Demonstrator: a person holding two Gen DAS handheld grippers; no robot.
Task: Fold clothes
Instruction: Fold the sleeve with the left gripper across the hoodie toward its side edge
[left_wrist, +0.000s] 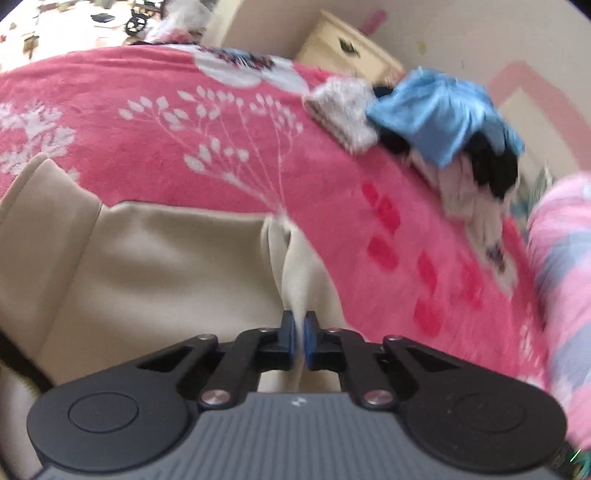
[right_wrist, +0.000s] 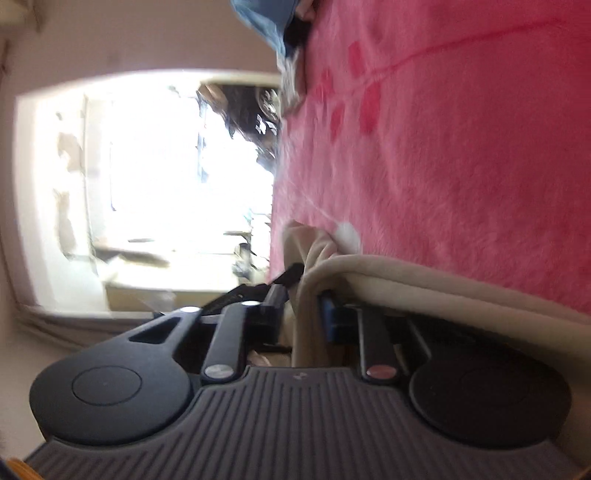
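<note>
Nearest the left wrist camera, the left gripper (left_wrist: 300, 325) has its blue-padded fingers (left_wrist: 287, 328) pressed together on a raised fold of the cream garment (left_wrist: 147, 266). The fold runs up from the pads as a narrow ridge. The rest of that garment lies spread to the left across the pink blanket (left_wrist: 166, 155), which carries a white leaf pattern and covers the bed.

Further right and farther back on the blanket sits a small grey-white folded piece (left_wrist: 343, 110). Just beside it is a heap of clothes with a light blue garment (left_wrist: 439, 114) on top of black and white ones. A cream drawer unit (left_wrist: 351, 51) stands against the wall behind them. At the right edge a pink and grey striped cloth (left_wrist: 565, 266) shows, blurred.

In the right wrist view, rolled on its side, a bright window (right_wrist: 147, 184) fills the left. In the middle the right gripper (right_wrist: 308, 306) pinches a thick bunched edge of the cream garment between its fingers, which stand slightly apart around the cloth. To the right the garment's rolled hem lies along the pink blanket.
</note>
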